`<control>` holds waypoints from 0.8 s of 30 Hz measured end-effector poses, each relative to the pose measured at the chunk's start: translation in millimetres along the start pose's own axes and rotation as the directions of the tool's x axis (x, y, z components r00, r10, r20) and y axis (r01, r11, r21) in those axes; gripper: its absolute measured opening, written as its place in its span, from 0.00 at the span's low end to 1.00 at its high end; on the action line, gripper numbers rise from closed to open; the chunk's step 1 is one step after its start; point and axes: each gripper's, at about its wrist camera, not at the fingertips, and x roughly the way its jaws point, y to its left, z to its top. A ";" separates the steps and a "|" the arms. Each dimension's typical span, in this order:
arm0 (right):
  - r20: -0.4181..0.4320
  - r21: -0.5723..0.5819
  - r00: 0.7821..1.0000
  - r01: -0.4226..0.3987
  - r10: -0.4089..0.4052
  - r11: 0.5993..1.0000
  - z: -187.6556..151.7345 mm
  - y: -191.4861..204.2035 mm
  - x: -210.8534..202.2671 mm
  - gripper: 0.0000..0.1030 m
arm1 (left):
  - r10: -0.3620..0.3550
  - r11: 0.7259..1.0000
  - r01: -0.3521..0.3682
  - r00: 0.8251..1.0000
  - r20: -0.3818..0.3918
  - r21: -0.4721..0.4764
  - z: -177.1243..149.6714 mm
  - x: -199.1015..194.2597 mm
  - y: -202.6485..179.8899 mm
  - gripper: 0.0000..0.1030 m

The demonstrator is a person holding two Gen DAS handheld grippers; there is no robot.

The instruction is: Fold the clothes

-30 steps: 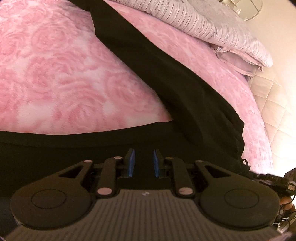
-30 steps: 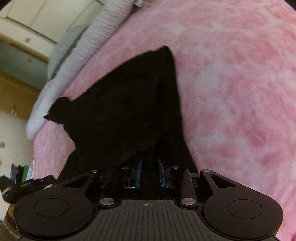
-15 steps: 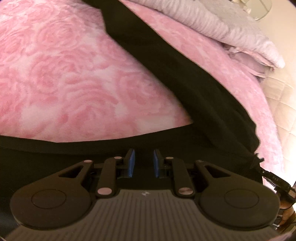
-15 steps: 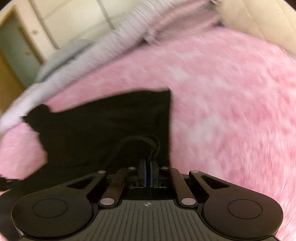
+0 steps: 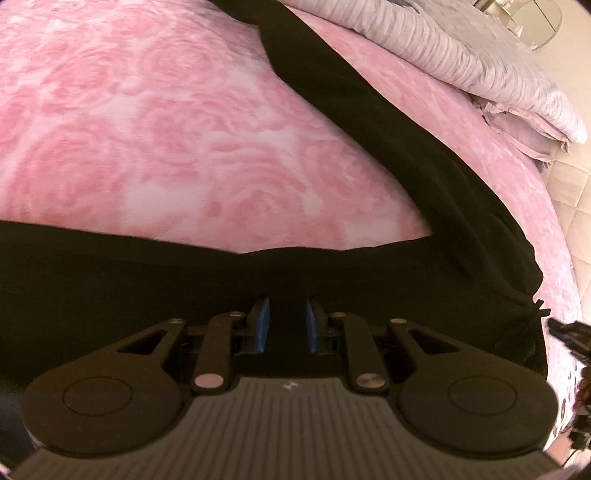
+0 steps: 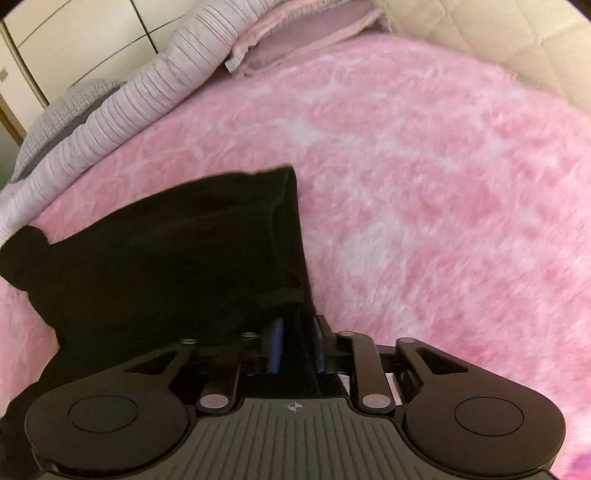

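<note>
A black garment [image 5: 424, 177] lies spread on the pink bed, one long part running up to the far left and a wide band [image 5: 147, 280] crossing just ahead of my left gripper [image 5: 288, 321]. That gripper hovers over the band with its blue pads [image 5: 264, 321] apart and nothing pinched between them. In the right wrist view the same garment [image 6: 166, 251] lies folded to the left. A dark strip of it runs between the pads of my right gripper [image 6: 297, 343], whose jaws are opening and do not press on it.
A fluffy pink rose-patterned blanket [image 5: 147, 129] [image 6: 424, 184] covers the bed. A grey striped duvet [image 5: 461, 48] [image 6: 147, 85] and a pink pillow [image 6: 314, 33] are heaped along the far side. A cream quilted headboard [image 6: 498, 37] and wardrobe doors [image 6: 74, 37] stand beyond.
The right gripper closed on the black cloth half a second ago and has parted its pads again while tilting upward. The left gripper slid sideways over the garment, pads unchanged.
</note>
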 end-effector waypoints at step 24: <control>-0.145 -0.062 0.975 -0.177 0.167 0.982 -6.6 233.3 53.5 0.35 | -0.088 0.995 0.091 0.994 0.064 -0.043 157.1 6.8 145.0 0.17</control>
